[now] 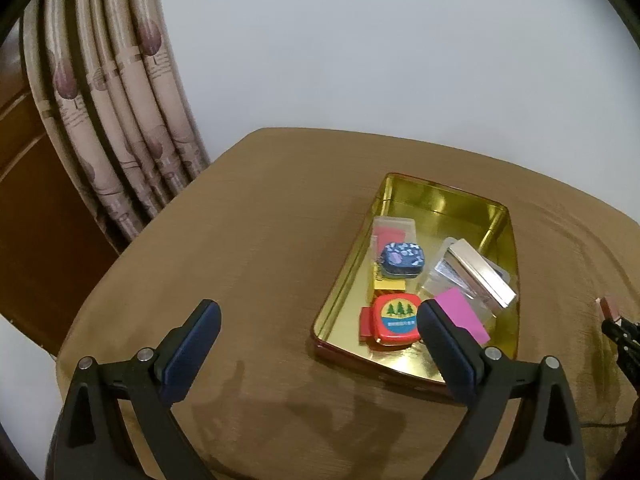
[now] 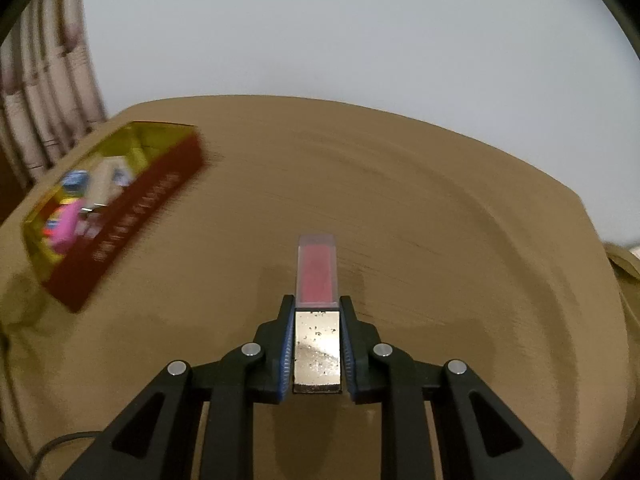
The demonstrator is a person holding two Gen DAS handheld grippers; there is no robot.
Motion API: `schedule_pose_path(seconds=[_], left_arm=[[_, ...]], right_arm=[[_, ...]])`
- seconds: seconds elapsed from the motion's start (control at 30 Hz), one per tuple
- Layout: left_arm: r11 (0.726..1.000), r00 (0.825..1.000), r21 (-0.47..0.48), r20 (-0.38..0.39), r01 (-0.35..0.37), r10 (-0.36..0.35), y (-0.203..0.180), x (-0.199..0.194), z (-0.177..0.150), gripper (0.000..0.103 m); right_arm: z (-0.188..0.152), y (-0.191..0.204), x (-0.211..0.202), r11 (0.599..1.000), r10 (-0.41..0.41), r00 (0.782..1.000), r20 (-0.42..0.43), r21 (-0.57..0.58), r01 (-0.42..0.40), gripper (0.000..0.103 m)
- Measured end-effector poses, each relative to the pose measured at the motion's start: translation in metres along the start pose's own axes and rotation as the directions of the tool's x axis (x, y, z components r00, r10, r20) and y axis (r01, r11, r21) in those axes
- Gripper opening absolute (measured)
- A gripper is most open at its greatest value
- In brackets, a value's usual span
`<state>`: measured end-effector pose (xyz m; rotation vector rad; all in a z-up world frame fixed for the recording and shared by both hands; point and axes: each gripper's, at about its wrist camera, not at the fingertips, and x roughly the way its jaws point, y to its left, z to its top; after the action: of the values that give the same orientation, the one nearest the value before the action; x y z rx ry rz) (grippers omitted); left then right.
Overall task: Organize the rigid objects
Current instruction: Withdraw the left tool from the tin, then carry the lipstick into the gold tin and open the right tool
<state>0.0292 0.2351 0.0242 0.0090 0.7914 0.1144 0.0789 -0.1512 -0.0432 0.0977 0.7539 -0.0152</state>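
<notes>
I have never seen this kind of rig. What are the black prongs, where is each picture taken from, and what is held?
The prongs are hand-held two-finger grippers, each with a fisheye camera looking along its fingers. In the left wrist view, the left gripper is open and empty above a brown table, beside a gold tin holding a red box, a blue case, a pink card and a silver box. In the right wrist view, the right gripper is shut on a tube with a mirrored cap.

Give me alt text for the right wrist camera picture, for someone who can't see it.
The right gripper is shut on a lip gloss tube, silver cap between the fingers, pink end pointing forward over a tan table. A blurred red-sided gold tin of small items sits far left.
</notes>
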Motion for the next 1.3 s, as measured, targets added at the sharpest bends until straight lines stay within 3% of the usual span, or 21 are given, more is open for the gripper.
schedule_pose_path(seconds=[0.33, 0.6, 1.0, 1.3], left_arm=[[0.995, 0.999, -0.096, -0.034, -0.026, 0.023, 0.025, 0.009, 0.003, 0.098], [0.991, 0.999, -0.131, -0.047, -0.03, 0.024, 0.032, 0.013, 0.004, 0.098], [0.991, 0.998, -0.13, -0.055, -0.019, 0.012, 0.031, 0.017, 0.005, 0.098], [0.992, 0.998, -0.129, -0.062, -0.015, 0.008, 0.03, 0.019, 0.005, 0.098]], right_arm=[[0.044, 0.102, -0.017, 0.977, 0.182, 0.982, 0.04, -0.117, -0.177, 0.02], [0.063, 0.176, -0.013, 0.945, 0.265, 0.964, 0.023, -0.206, -0.255, 0.021], [0.071, 0.206, 0.022, 0.936, 0.253, 0.967, -0.04, -0.242, -0.255, 0.02], [0.087, 0.21, 0.043, 0.947, 0.199, 0.98, -0.022, -0.253, -0.198, 0.02]])
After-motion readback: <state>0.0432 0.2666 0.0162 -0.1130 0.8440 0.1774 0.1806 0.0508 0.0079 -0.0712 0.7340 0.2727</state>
